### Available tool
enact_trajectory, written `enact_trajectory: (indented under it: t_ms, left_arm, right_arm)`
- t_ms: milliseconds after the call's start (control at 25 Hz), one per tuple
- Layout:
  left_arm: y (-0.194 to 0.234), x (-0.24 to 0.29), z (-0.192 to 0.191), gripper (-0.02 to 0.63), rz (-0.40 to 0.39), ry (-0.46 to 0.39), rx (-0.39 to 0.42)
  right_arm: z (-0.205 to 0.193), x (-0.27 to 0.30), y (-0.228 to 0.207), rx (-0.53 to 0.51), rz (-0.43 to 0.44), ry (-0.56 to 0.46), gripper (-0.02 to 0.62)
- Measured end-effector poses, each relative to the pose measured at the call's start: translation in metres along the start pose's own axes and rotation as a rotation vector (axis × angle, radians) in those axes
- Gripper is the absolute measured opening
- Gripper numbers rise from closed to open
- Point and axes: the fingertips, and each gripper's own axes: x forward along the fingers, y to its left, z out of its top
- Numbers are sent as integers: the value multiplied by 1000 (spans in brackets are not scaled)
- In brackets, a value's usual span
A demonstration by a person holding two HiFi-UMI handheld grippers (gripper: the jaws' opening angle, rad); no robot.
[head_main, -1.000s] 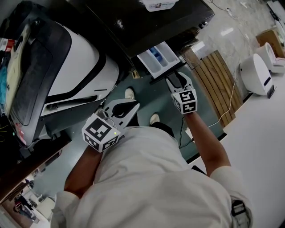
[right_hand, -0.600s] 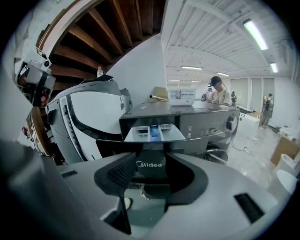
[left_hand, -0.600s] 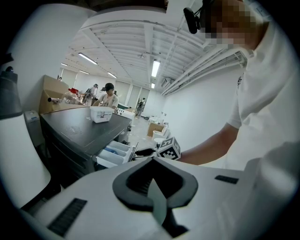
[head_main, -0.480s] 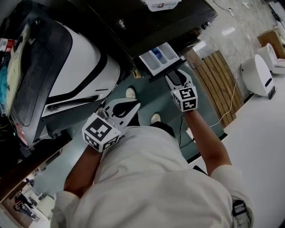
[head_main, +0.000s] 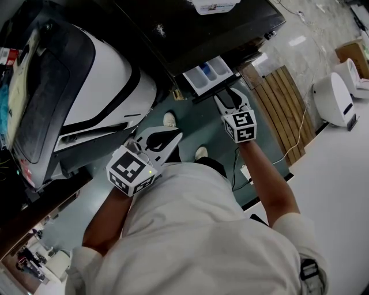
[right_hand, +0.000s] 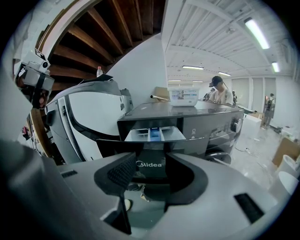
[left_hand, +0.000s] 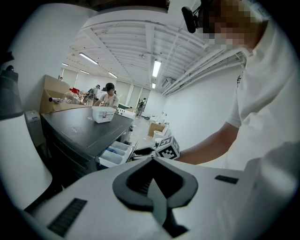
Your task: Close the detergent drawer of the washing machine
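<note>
The dark washing machine (head_main: 173, 23) has its detergent drawer (head_main: 210, 73) partly pulled out, with white and blue compartments showing. My right gripper (head_main: 230, 95) is at the drawer's dark front panel (head_main: 216, 92), jaws a little apart. In the right gripper view the drawer (right_hand: 154, 134) and its labelled front (right_hand: 150, 164) fill the gap at my right gripper (right_hand: 151, 157). My left gripper (head_main: 176, 137) hangs shut and empty over the floor, away from the machine. From the left gripper (left_hand: 152, 159) view the drawer (left_hand: 115, 154) is seen side-on.
A white machine with a dark lid (head_main: 98, 80) stands to the left. A white tub (head_main: 210, 6) sits on the washer. A wooden slatted pallet (head_main: 282, 103), a cable and a white appliance (head_main: 334, 95) lie to the right. The person's shoes (head_main: 168, 120) are below.
The drawer has slid a little further into the machine, and my right gripper has followed it forward. The left gripper has stayed where it was.
</note>
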Motion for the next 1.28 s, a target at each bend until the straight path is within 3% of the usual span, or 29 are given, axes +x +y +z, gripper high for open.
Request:
enact_trajectory:
  t_ms: [1280]
  left_arm:
    - [22,5,5,-5,-17,1,-14]
  right_arm:
    - [23,34,-1,8,2,-19,182]
